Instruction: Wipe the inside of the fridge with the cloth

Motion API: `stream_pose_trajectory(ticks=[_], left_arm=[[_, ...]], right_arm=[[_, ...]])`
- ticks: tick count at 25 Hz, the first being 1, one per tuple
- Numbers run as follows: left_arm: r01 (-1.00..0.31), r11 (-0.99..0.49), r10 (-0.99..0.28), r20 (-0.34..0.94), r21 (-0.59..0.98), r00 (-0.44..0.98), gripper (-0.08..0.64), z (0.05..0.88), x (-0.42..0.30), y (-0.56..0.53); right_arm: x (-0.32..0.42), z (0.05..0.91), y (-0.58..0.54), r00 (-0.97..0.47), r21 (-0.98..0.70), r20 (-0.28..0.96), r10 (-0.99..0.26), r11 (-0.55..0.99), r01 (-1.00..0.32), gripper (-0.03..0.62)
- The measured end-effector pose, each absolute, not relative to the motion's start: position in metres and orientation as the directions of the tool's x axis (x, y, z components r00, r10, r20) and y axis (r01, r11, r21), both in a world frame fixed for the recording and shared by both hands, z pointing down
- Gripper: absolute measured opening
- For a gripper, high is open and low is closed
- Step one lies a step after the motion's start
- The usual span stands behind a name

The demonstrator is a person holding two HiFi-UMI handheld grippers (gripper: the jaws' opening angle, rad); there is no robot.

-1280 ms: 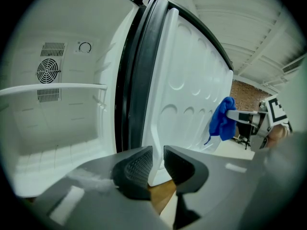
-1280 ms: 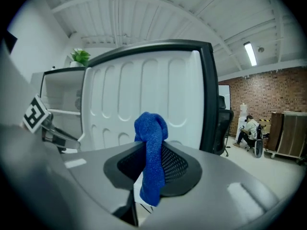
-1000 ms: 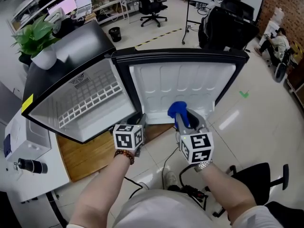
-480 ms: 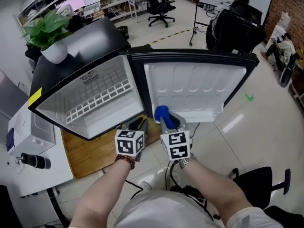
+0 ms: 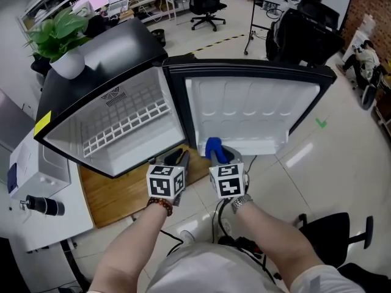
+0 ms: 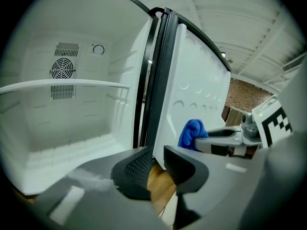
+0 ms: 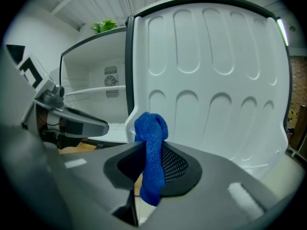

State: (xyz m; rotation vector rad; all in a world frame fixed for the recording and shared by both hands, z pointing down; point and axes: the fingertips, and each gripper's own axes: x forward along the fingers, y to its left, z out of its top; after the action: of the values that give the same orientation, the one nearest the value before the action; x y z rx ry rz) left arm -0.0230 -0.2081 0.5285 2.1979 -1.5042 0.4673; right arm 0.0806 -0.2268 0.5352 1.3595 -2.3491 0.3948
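The small fridge (image 5: 122,124) stands open, its white interior (image 6: 67,109) bare except for one shelf (image 6: 62,84). Its door (image 5: 250,105) swings out to the right, showing the moulded inner liner (image 7: 211,80). My right gripper (image 5: 223,155) is shut on a blue cloth (image 5: 213,146) in front of the door's lower left corner. The cloth (image 7: 151,133) bunches above the jaws and hangs below them. My left gripper (image 5: 179,157) hovers just left of it, by the hinge edge, its jaws slightly apart with nothing between them (image 6: 156,169).
A potted plant (image 5: 58,38) sits on top of the fridge, which rests on a wooden board (image 5: 122,194). A white cabinet (image 5: 36,182) stands at left. Cables (image 5: 244,246) and a chair base (image 5: 333,227) lie near my feet; a person (image 5: 308,14) sits far behind.
The right gripper with the cloth has come down and drawn leftward, ending close beside the left gripper. The left gripper has shifted only slightly.
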Motion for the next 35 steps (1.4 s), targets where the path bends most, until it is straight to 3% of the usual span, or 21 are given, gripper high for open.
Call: stream_pose_trajectory(ticks=[35], left_arm=[[-0.937,-0.330,-0.799,0.496,0.110,0.340,0.081,0.525,0.021,-0.227]], right_arm=[[0.292,0.540,-0.251,-0.158,-0.016,0.495,-0.854,0.174,-0.985,0.080]])
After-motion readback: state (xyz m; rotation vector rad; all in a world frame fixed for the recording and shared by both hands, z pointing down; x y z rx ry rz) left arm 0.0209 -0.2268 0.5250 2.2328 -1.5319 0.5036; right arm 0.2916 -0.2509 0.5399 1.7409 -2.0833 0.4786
